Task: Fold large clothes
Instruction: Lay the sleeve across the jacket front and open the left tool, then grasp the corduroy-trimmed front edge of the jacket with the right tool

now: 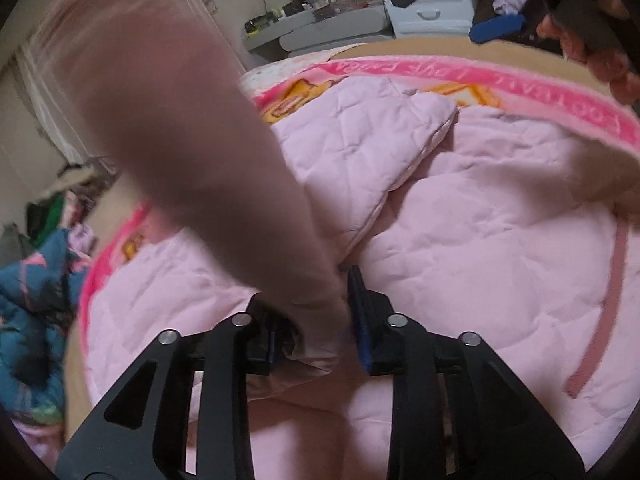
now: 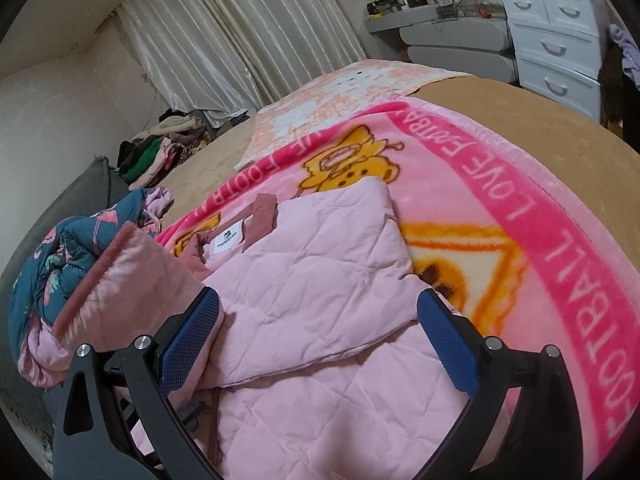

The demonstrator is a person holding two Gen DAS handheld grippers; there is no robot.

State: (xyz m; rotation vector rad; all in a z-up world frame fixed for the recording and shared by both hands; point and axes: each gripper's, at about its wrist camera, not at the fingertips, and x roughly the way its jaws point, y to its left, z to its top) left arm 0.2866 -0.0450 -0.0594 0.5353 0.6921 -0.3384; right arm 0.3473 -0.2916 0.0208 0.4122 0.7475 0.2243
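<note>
Left tongs (image 1: 318,320): narrowly parted; a blurred pink sleeve (image 1: 192,152) of the quilted jacket (image 1: 480,248) runs up from between the pads. Whether the pads press on it cannot be told.
Right tongs (image 2: 320,340): wide apart, nothing gripped; both blue pads hang just over the jacket's folded panel (image 2: 316,264).
Jacket: spread beneath both tongs on a pink printed blanket (image 2: 560,240) covering the bed (image 2: 520,100).
Ahead of right tongs: collar with white label (image 2: 228,238), beyond the folded panel.
Left of right tongs: ribbed cuff (image 2: 92,280); teal patterned garment (image 2: 52,264) behind it.
Far ahead: clothes pile (image 2: 160,148), curtain (image 2: 240,40), white drawers (image 2: 556,40).
Obstruction: the raised sleeve hides much of the left wrist view.
</note>
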